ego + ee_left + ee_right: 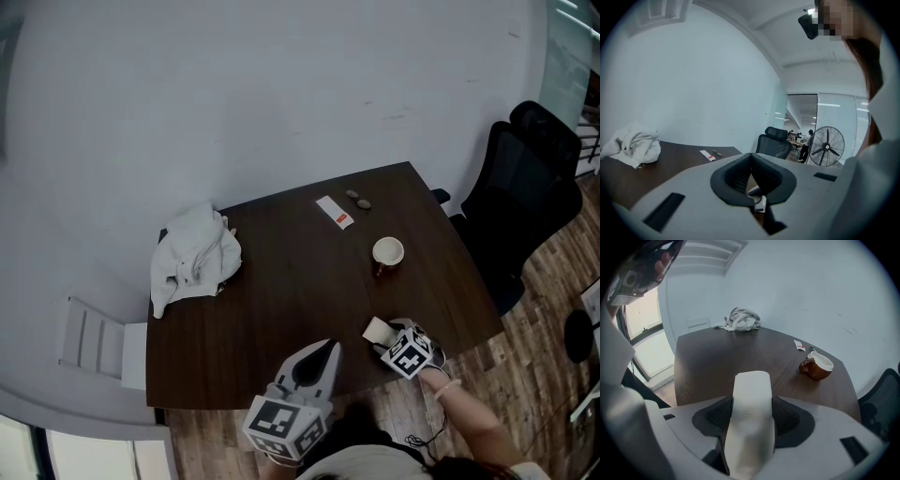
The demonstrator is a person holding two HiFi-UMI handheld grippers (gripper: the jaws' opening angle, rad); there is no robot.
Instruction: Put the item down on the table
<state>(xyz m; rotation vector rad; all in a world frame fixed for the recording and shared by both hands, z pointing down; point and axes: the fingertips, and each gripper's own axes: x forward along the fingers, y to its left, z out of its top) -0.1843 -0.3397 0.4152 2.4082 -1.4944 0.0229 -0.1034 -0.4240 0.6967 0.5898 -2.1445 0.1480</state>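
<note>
White paper wad clamped in right hand-held gripper, over bench near its front edge, lower right of head view. Left hand-held gripper pinched together, empty. Lower till paper touches wood, clear of mug, then release.

An office, by the look of it: dark table, black swivel chair beside it, and past the glass wall there are desks, a person standing, a big fan.
</note>
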